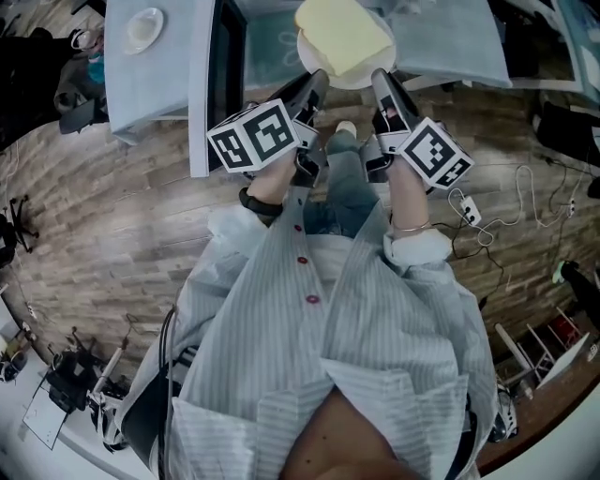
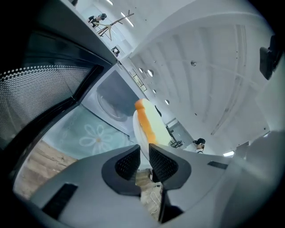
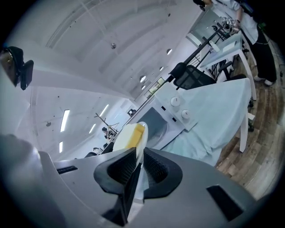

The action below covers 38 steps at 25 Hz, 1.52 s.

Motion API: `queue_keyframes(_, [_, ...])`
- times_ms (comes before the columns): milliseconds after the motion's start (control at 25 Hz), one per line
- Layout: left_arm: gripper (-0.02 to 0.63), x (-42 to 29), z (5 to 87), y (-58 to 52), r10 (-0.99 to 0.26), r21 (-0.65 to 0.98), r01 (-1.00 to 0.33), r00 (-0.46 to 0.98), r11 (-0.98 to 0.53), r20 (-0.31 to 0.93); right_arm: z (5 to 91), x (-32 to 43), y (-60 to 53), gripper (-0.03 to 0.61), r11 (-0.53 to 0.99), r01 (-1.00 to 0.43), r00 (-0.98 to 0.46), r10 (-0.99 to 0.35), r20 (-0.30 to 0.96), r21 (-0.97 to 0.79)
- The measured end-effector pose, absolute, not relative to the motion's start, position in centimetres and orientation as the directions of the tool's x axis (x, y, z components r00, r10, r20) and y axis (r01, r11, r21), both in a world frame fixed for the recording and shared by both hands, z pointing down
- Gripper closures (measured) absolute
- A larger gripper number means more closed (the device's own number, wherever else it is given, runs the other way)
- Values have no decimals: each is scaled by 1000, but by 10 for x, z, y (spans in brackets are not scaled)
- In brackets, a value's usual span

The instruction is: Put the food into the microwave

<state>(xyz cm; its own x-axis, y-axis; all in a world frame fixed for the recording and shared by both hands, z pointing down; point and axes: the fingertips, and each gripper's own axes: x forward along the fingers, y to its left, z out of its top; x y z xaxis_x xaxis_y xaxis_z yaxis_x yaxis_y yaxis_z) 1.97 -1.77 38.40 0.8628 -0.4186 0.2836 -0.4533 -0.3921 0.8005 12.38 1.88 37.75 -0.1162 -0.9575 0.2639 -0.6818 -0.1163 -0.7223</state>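
A white plate (image 1: 314, 56) carries a pale yellow slab of food (image 1: 342, 33) and hangs over the edge of the cloth-covered table, in front of the white microwave. My left gripper (image 1: 317, 84) is shut on the plate's left rim and my right gripper (image 1: 380, 82) on its right rim. In the left gripper view the plate (image 2: 138, 133) and the orange-edged food (image 2: 149, 118) stand edge-on between the pads, with the microwave's open cavity (image 2: 111, 100) behind and its mesh door (image 2: 40, 89) swung out at the left. The right gripper view shows the plate (image 3: 142, 140) pinched too.
A pale blue tablecloth (image 2: 91, 138) with a flower print covers the table under the microwave. The microwave's two knobs (image 3: 178, 107) face the right gripper. A small white dish (image 1: 143, 28) sits on the far left of the table. Cables and a power strip (image 1: 469, 211) lie on the wooden floor at right.
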Motion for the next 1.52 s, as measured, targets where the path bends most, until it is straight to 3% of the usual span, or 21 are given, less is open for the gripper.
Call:
queue_keyframes(1080, [552, 40, 403, -78, -675, 799, -581, 652, -151, 346, 399, 150, -82, 509, 83, -664, -452, -836, 310, -743])
queue_keyframes(1520, [552, 39, 418, -85, -703, 790, -607, 597, -81, 387, 416, 149, -95, 509, 95, -646, -508, -794, 334, -757])
